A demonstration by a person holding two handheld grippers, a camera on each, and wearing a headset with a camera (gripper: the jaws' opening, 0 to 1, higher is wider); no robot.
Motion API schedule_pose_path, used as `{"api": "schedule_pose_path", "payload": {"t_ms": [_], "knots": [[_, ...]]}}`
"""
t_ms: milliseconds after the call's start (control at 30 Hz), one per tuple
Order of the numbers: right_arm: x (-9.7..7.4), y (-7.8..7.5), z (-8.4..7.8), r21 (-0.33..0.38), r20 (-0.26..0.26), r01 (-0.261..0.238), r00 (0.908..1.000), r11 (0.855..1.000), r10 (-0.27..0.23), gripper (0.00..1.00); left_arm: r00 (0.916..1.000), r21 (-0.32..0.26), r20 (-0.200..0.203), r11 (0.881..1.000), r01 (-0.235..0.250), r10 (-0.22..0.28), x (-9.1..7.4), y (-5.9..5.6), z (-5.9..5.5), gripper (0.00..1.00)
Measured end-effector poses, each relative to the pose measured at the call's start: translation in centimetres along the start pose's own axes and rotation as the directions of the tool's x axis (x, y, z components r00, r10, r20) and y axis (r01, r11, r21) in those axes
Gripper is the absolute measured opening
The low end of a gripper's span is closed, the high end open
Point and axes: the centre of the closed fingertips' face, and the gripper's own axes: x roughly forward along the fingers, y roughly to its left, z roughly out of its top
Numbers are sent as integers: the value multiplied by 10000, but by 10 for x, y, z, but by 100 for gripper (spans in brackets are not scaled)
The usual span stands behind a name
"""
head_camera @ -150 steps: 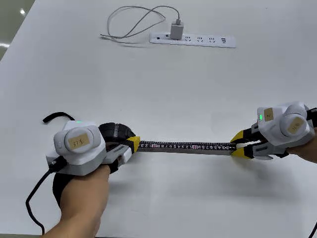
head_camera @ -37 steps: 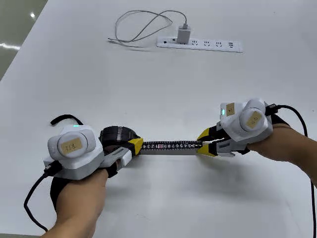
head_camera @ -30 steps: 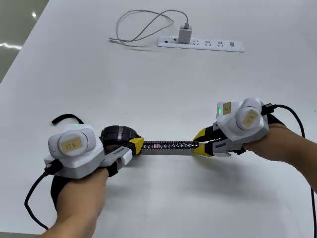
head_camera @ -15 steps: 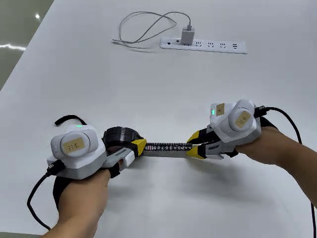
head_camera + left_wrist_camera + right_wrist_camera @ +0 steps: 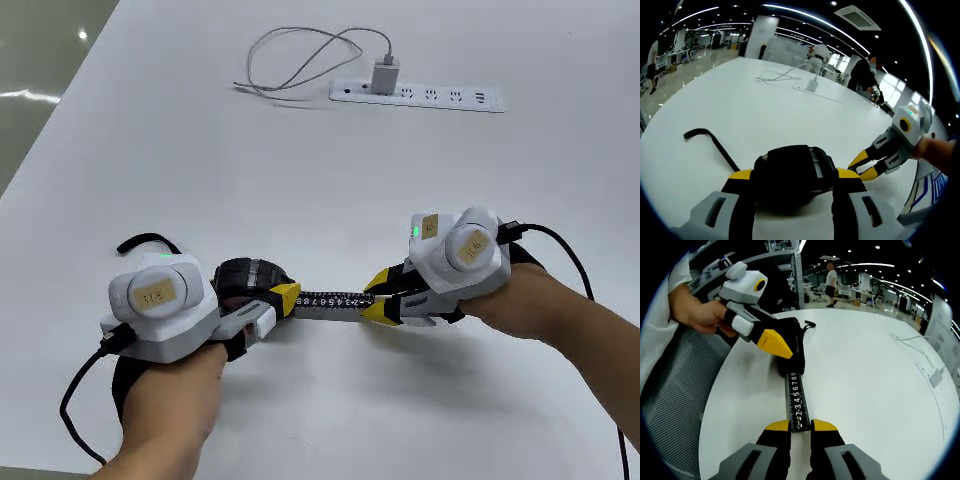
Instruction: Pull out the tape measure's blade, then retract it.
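grips the black tape measure (image 5: 245,276) tight in the left tool (image 5: 795,175) near the front edge of the white bench (image 5: 300,150), and pinches the tip of the short pulled-out blade (image 5: 796,400) in the closed right tool (image 5: 800,426) near the case.

Your right gripper (image 5: 800,427) has its yellow-tipped jaws pinched on the end of the blade (image 5: 795,397). The blade runs straight ahead over the white table (image 5: 870,370) to the black tape measure case (image 5: 799,347). Your left gripper (image 5: 771,342) clamps that case (one yellow tip faces you), with your hand (image 5: 697,310) behind it.
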Motion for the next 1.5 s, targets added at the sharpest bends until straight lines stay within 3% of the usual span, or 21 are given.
{"api": "schedule_pose_path", "payload": {"t_ms": [467, 1500], "knots": [[20, 2, 23, 55, 319, -76, 9995, 10000, 74, 10, 10000, -76, -43, 9999, 81, -81, 0, 1, 0, 58], [50, 9, 51, -103, 735, -286, 9969, 9995, 293, 11, 9999, -25, -97, 9999, 99, -99, 0, 0, -1, 58]]}}
